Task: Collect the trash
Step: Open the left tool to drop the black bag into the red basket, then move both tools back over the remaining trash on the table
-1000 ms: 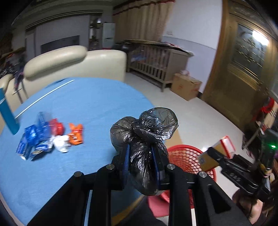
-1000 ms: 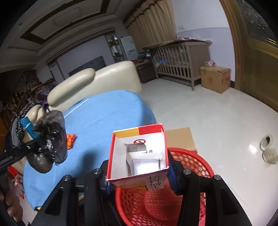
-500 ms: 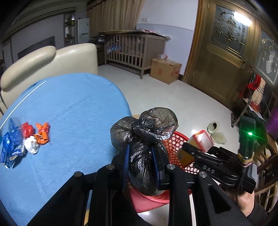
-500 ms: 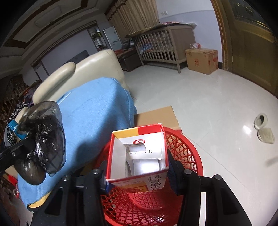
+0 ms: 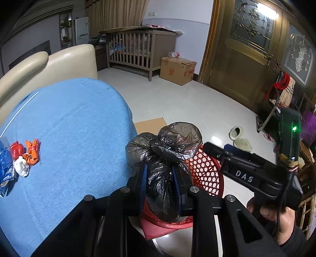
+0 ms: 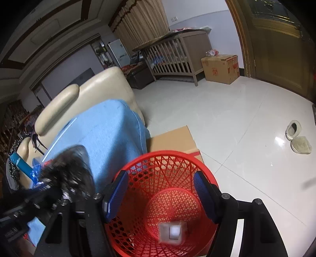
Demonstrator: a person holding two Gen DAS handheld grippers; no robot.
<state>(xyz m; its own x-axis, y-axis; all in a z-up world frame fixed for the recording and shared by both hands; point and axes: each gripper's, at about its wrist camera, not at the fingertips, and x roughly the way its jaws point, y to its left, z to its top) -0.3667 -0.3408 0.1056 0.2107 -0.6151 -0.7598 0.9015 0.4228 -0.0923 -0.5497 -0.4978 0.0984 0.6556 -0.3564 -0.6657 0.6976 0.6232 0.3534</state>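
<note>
Change: carton (image 6: 171,231) gone from my right claw (image 6: 159,195), now down in red basket (image 6: 197,158).
Right claw: jaws opening, empty.
Left claw (image 5: 160,187): clamped on black bag (image 5: 164,158), above basket for dropping.
Table (image 5: 79,128): wrappers (image 5: 21,160) remain.

Ahead of my grippers, glossy white floor (image 5: 177,102) runs to a pale wall (image 5: 177,25). A wooden crib (image 5: 138,51) stands against it, a cardboard box (image 5: 177,70) beside it. Right, a golden door (image 5: 237,65); left, a cream sofa (image 5: 49,65). Beige curtains (image 5: 116,13) hang behind.
</note>
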